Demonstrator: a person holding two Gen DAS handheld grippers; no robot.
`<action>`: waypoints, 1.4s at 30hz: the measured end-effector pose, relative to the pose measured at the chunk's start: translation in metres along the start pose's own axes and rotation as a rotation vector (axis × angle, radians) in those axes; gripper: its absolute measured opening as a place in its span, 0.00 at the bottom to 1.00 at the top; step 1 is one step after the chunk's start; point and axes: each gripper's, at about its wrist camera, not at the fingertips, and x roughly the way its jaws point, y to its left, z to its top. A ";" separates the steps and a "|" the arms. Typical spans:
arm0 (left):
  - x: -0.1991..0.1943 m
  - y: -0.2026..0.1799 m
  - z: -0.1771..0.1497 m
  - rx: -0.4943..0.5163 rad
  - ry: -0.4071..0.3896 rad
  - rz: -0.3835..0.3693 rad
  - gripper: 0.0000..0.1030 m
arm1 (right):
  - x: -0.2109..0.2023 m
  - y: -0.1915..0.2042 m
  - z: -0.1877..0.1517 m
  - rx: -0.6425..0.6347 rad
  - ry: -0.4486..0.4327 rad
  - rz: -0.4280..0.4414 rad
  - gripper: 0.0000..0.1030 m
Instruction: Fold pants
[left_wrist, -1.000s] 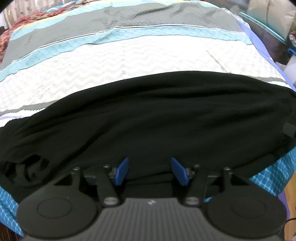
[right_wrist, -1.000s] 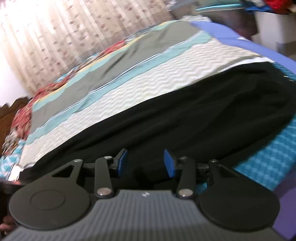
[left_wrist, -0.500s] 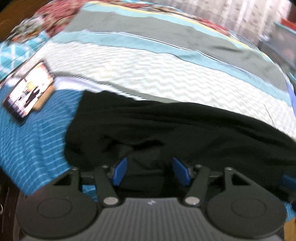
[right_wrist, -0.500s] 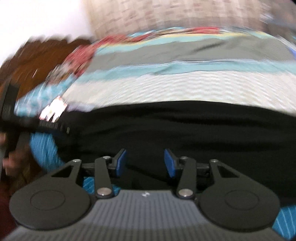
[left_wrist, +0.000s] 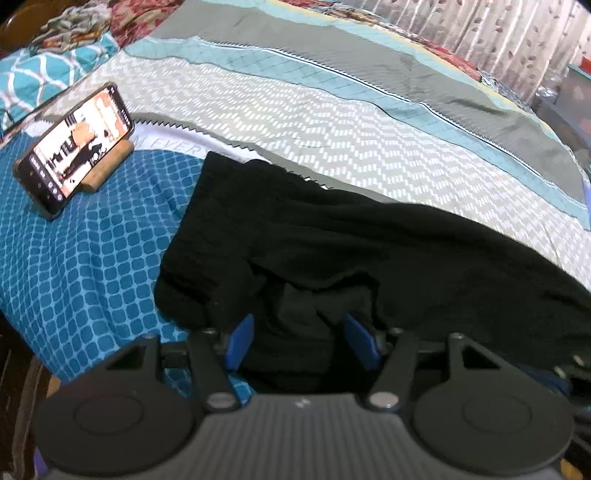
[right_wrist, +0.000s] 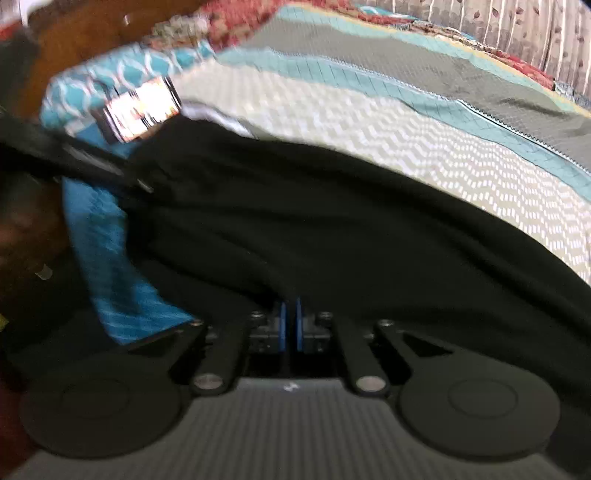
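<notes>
Patterned bedspread (left_wrist: 332, 122) carries the long black fabric pants (left_wrist: 369, 251), laid out for folding. Left tongs (left_wrist: 301, 341) gape half-open astride a bunched end, ungripped; right tongs (right_wrist: 290, 326) are pinched shut at the near edge, likely nipping cloth.

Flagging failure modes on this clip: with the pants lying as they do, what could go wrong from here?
1. The right gripper is shut at the black pants' near edge; it may hold too little cloth and slip.
2. The left gripper is open over bunched fabric, so it might catch several layers.
3. The propped phone stands nearby; swung cloth could topple it.
</notes>
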 end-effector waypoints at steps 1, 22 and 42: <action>0.001 0.002 0.001 -0.004 0.002 -0.003 0.55 | -0.005 0.005 -0.003 -0.009 0.006 0.018 0.08; -0.030 0.009 0.010 0.047 -0.128 -0.160 0.59 | -0.034 -0.039 -0.045 0.423 -0.101 -0.003 0.42; 0.013 -0.037 -0.009 0.199 -0.039 -0.014 0.60 | -0.040 -0.068 -0.070 0.575 -0.140 0.055 0.46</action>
